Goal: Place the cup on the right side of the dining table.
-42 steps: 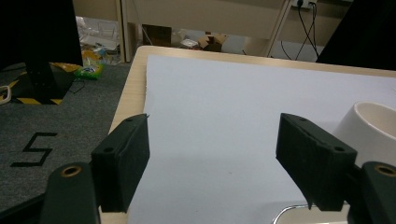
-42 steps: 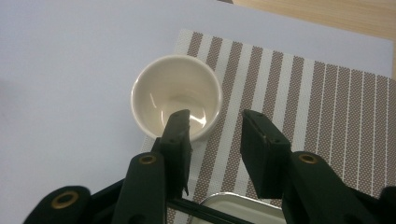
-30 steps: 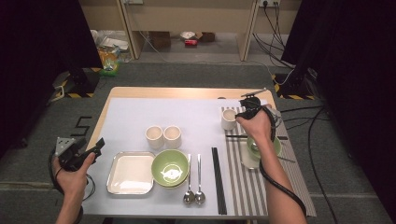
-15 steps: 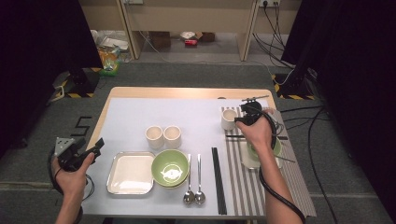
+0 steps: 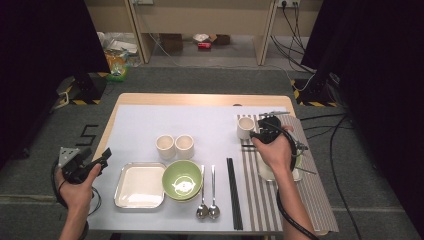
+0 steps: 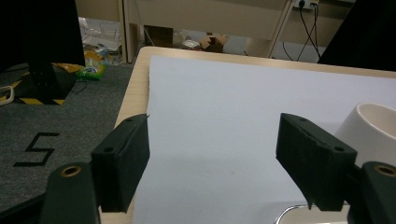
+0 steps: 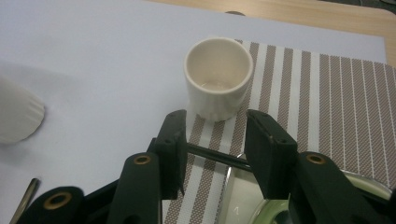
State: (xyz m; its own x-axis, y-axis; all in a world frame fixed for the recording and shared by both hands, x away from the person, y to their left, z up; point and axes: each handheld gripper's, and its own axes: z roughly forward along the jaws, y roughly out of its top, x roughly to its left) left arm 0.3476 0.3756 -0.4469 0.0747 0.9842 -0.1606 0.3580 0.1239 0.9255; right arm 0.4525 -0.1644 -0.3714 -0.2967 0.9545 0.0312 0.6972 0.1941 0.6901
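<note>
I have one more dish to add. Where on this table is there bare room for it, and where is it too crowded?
Bare: the pale mat behind the two cups, up to the table's far edge, and the stretch between them and the lone cup. Crowded: the near edge, with square plate, green bowl, spoons, chopsticks; also the striped mat around the right hand-held gripper.

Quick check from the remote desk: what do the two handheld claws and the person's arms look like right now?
Both are black two-jaw tools. The left claw carries a grey three-cornered plate on top, and its blocky jaws have ribbed pads and brass-coloured pivot rivets. The right claw has the same black jaws and rivets; a black cable trails from it along the forearm. Both forearms are bare, with no sleeves in sight.
</note>
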